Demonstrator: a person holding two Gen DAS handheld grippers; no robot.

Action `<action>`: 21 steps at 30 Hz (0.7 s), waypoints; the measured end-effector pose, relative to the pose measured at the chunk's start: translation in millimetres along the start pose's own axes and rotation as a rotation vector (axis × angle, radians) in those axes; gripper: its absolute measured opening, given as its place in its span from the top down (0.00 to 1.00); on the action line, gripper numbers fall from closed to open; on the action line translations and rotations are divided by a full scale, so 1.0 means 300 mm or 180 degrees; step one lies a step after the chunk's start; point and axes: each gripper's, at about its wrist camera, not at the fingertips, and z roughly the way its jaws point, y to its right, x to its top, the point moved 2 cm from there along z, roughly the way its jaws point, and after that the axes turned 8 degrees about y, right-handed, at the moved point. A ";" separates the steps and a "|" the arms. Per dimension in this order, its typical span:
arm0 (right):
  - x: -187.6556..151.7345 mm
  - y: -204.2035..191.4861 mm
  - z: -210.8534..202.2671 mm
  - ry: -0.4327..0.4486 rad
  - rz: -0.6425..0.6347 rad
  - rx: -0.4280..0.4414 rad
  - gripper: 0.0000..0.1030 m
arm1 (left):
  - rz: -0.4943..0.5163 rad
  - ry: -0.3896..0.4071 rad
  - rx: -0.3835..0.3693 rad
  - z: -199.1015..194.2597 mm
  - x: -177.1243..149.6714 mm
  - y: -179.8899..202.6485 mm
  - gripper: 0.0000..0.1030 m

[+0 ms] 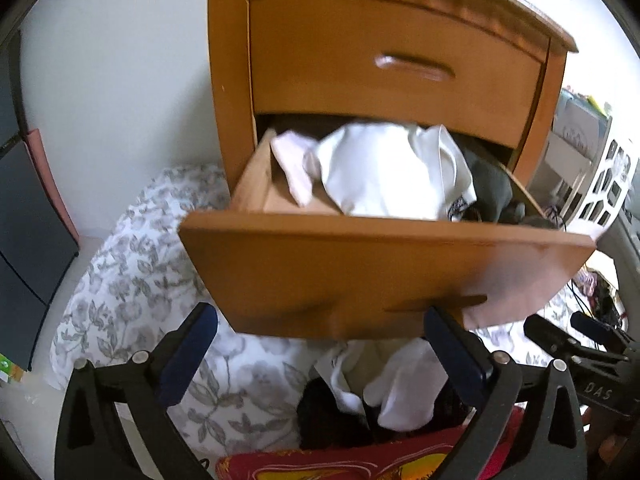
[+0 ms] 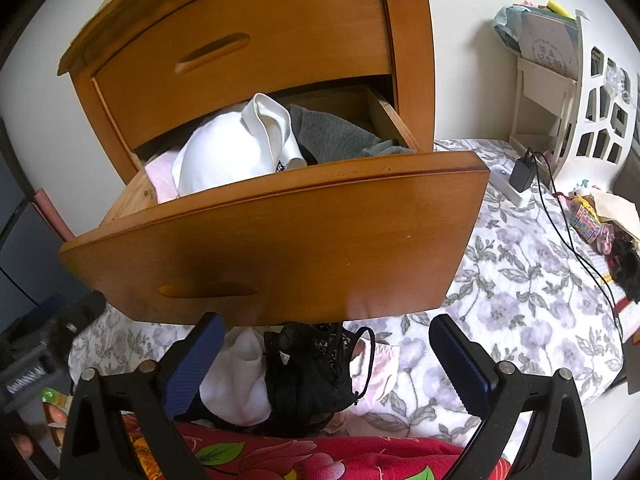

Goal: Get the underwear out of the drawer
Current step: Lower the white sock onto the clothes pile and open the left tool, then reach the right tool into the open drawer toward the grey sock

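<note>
The lower drawer of a wooden nightstand stands pulled out. Inside lie a white garment, a pale pink piece and grey cloth. Below the drawer front, on the bed, is a small pile: white underwear and a black lace piece over a pink one. My left gripper is open above this pile with nothing between its fingers. My right gripper is also open and empty, over the black lace piece. It also shows at the right edge of the left wrist view.
A floral bedspread covers the bed, with a red flowered cloth at the near edge. A charger and cables, a white cut-out shelf and clutter sit at right. Dark panels stand at left.
</note>
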 end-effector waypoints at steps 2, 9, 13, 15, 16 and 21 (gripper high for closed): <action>0.000 -0.005 0.002 -0.0013 -0.0024 -0.0009 0.00 | 0.0030 0.0046 0.0021 -0.005 0.003 -0.004 0.00; -0.001 -0.014 0.003 -0.0031 -0.0074 -0.0044 0.00 | 0.0055 -0.0090 0.0061 0.012 -0.032 0.001 0.00; -0.001 -0.020 0.000 -0.0022 -0.0104 -0.0060 0.00 | 0.0074 -0.0104 0.0193 0.012 -0.035 -0.003 0.00; -0.001 -0.020 0.001 -0.0029 -0.0105 -0.0062 0.00 | 0.0098 -0.0109 0.0239 0.013 -0.038 -0.002 0.00; -0.002 -0.020 0.002 -0.0039 -0.0109 -0.0066 0.00 | 0.0118 -0.0105 0.0267 0.012 -0.038 -0.002 0.00; -0.002 -0.025 0.008 -0.0061 -0.0131 -0.0080 0.00 | 0.0251 -0.0084 0.0464 0.015 -0.041 -0.004 0.00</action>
